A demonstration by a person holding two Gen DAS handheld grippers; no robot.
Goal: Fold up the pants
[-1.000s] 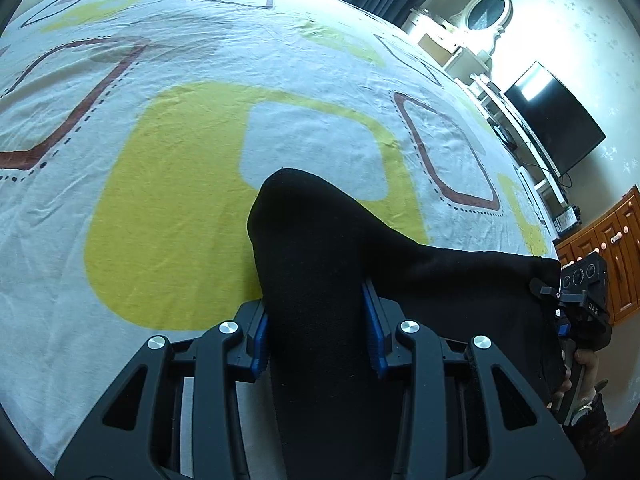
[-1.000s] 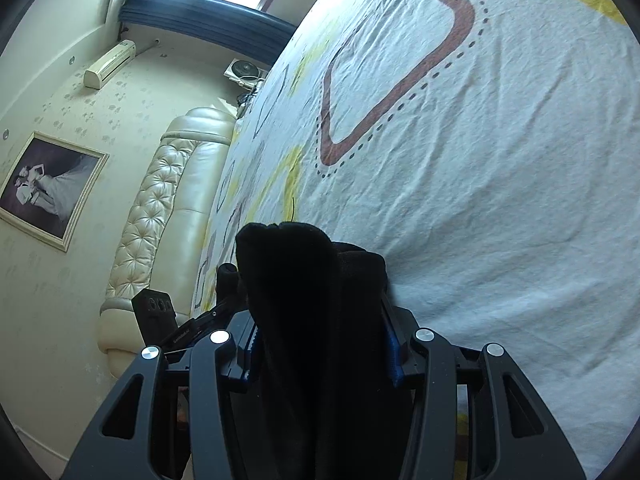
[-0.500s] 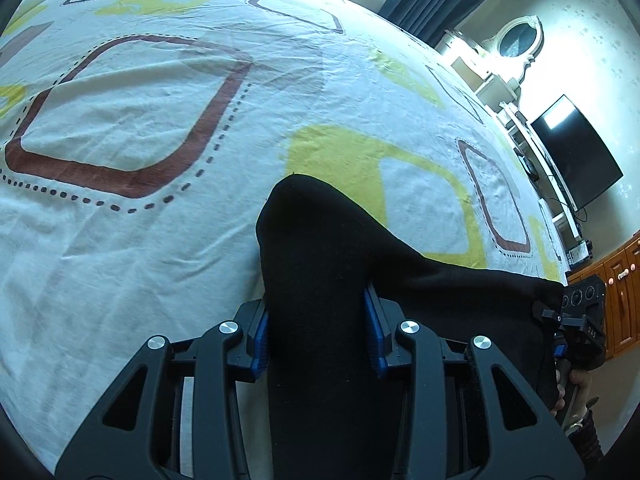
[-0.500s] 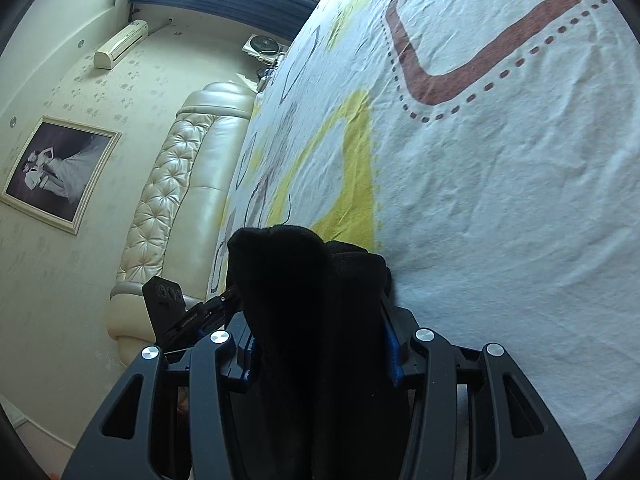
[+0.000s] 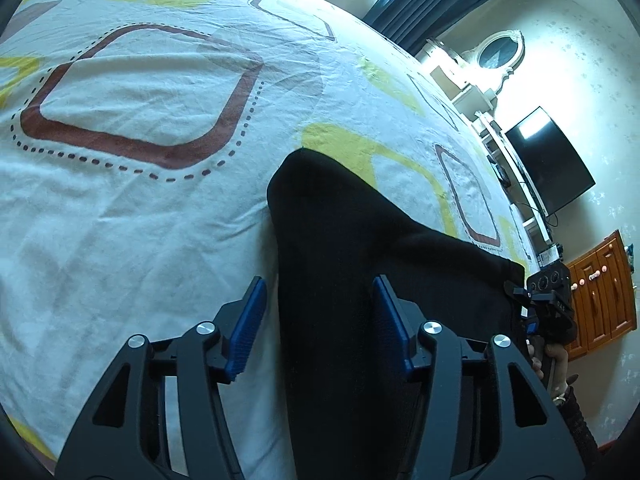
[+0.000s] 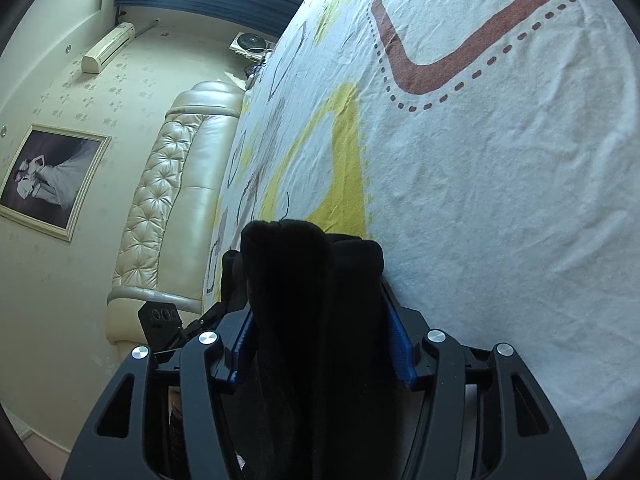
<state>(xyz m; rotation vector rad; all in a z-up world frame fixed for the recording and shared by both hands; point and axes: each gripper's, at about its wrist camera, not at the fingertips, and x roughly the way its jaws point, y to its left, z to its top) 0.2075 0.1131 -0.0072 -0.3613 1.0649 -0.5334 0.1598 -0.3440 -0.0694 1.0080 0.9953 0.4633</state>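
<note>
**Both grippers letting go of black pants on the patterned bed**

Left wrist view: the left gripper (image 5: 320,320) has its jaws opening, and the black pants (image 5: 340,280) lie between them. A clear strip of sheet shows between the left blue pad (image 5: 246,326) and the cloth; on the other side the cloth runs right up to the pad, and contact there cannot be told. The rounded folded end of the pants pokes forward past the fingertips and rests on the bedsheet (image 5: 140,220). From there the fabric stretches off to the right, its straight upper edge running to the right gripper (image 5: 546,300), seen side-on with a hand (image 5: 554,364) below it. Ahead and to the left of the fingertips the sheet is bare, only lightly wrinkled, with brown and yellow rounded squares. To the right the bed's edge falls away toward a television (image 5: 548,160) and a wooden cabinet (image 5: 600,292).

From the right wrist, that gripper (image 6: 320,344) is opening too, with a thick bundle of pants (image 6: 312,320) filling the gap; whether the pads have cleared it is hard to judge. Ahead and to the right lies open bedsheet (image 6: 500,200). To the left the bed ends at a padded headboard (image 6: 168,184), with the left gripper (image 6: 172,324) just beside the bundle.
</note>
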